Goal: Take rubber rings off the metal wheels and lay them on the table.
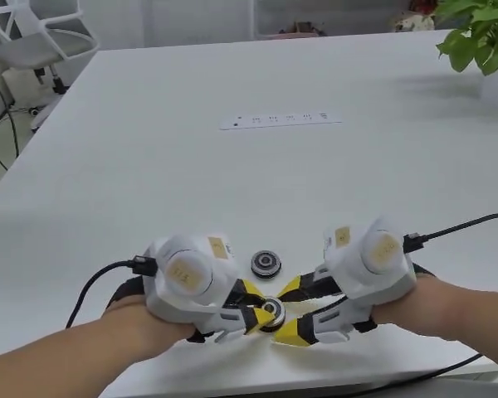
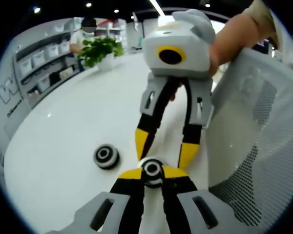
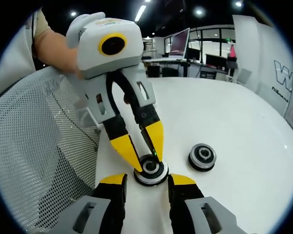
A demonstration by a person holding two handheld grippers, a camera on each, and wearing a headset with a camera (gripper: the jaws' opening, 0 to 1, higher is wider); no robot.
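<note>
1. The wheel [image 3: 150, 170] sits at the near edge of the table [image 1: 232, 182], where the two grippers meet nose to nose. A second wheel [image 1: 266, 264] lies just beyond it, untouched, with its dark band on.
2. The left gripper [image 2: 152, 173] has its yellow tips pressed against the wheel from both sides, pinching it. The right gripper [image 3: 147, 179] has its jaws spread, one tip on each side of the wheel with a gap showing at both.
3. The ring [image 3: 161, 169], which I take to be the dark outer band, is probably soft and stretchy, with a grippy surface that clings to the rim. It likely has to be peeled off rather than slid.
4. The wheel itself looks like solid metal: small, stiff, dense for its size and smooth, so it may twist or skid under a sideways pull.
5. The best hold is probably one gripper steady on the metal body while the other nips the band's outer edge and rolls it over the rim.
6. A freed ring will be light and floppy, and easy to lay flat.
</note>
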